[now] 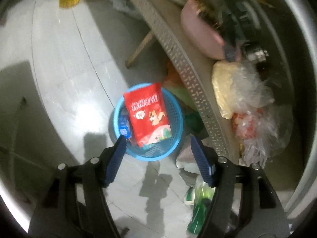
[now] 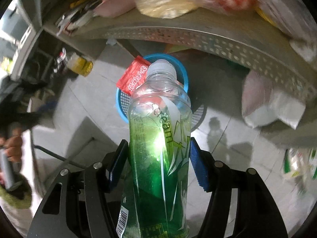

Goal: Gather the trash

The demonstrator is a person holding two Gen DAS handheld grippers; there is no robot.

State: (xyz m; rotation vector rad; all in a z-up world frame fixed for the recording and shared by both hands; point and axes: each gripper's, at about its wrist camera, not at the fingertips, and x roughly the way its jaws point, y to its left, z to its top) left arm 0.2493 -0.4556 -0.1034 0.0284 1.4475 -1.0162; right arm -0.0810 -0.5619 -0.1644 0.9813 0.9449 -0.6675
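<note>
Right fingers (image 2: 190, 154) clamp the green bottle (image 2: 158, 148) cap-first toward the blue basket (image 2: 184, 73); left gripper (image 1: 158, 142) gapes wide, red packet (image 1: 147, 115) already in.

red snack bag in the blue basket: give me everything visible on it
The glossy red plastic snack bag carries white lettering, a cartoon squirrel and a pale pink-and-green band along one end. It looks flat and intact, propped tilted in the round blue mesh waste basket, one corner poking above the rim. It leans on the basket; the open left tongs show no contact with it.
</note>
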